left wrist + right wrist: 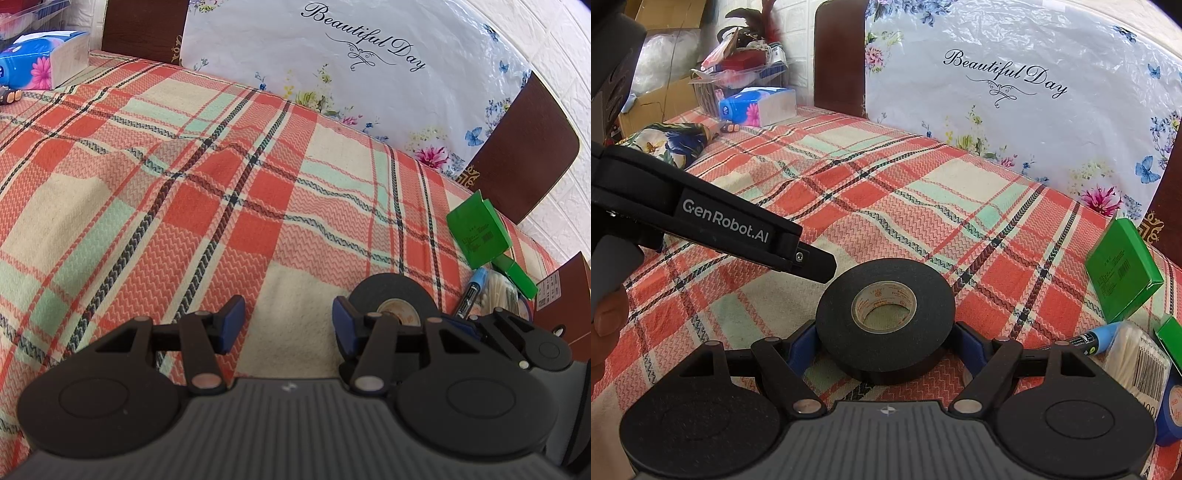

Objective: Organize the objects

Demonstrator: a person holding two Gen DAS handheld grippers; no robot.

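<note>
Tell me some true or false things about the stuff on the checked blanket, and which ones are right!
1. The black tape roll sits between the fingers of the right tool. True.
2. The left tool is holding a green box. False: nothing is between its fingers, only blanket.
3. The green box lies to the right of the tape roll in the right wrist view. True.
4. The tissue pack is right next to the tape roll. False: it lies far off, at the back edge of the checked blanket.
5. The big white bag says "Beautiful Day". True.
</note>
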